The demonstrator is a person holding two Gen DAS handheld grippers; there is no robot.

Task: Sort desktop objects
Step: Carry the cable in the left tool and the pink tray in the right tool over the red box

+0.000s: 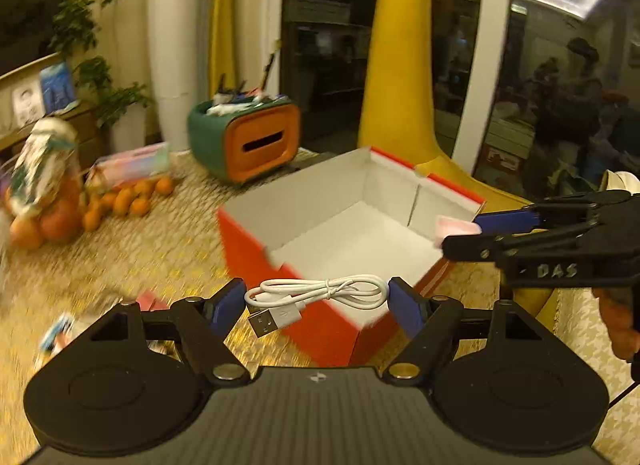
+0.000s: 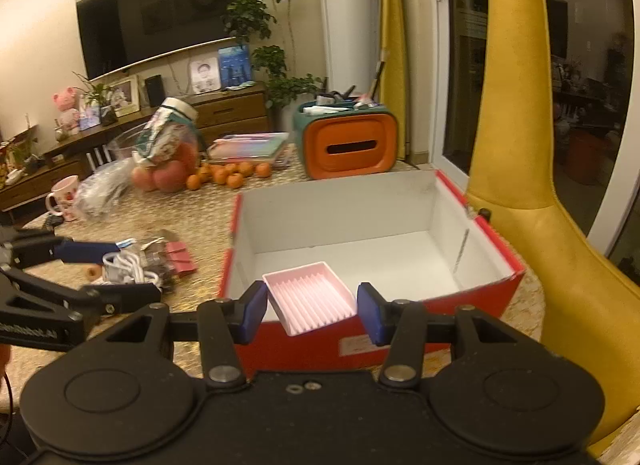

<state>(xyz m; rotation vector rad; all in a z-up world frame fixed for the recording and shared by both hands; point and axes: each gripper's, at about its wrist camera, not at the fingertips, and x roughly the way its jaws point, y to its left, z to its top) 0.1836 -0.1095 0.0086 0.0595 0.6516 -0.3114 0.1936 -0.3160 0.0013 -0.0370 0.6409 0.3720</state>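
Observation:
My left gripper (image 1: pixel 316 297) is shut on a coiled white USB cable (image 1: pixel 320 291), held in the air at the near corner of an open red box with a white inside (image 1: pixel 296 201). My right gripper (image 2: pixel 312 309) is shut on a pink ridged tray (image 2: pixel 308 297), which tilts over the near wall of the same box (image 2: pixel 340 205). From the left wrist, the right gripper (image 1: pixel 460 233) reaches in from the right over the box's rim with the pink tray (image 1: pixel 456 225). In the right wrist view the left gripper (image 2: pixel 136 269) sits at the far left with the cable (image 2: pixel 128 265).
A green and orange tissue holder (image 2: pixel 348 145) stands behind the box. Oranges (image 2: pixel 228 175), a jar (image 2: pixel 172 133), stacked books (image 2: pixel 252 147) and a mug (image 2: pixel 64 193) crowd the far left of the table. Red clips (image 2: pixel 180 257) lie left of the box. A yellow chair (image 2: pixel 520 145) stands at the right.

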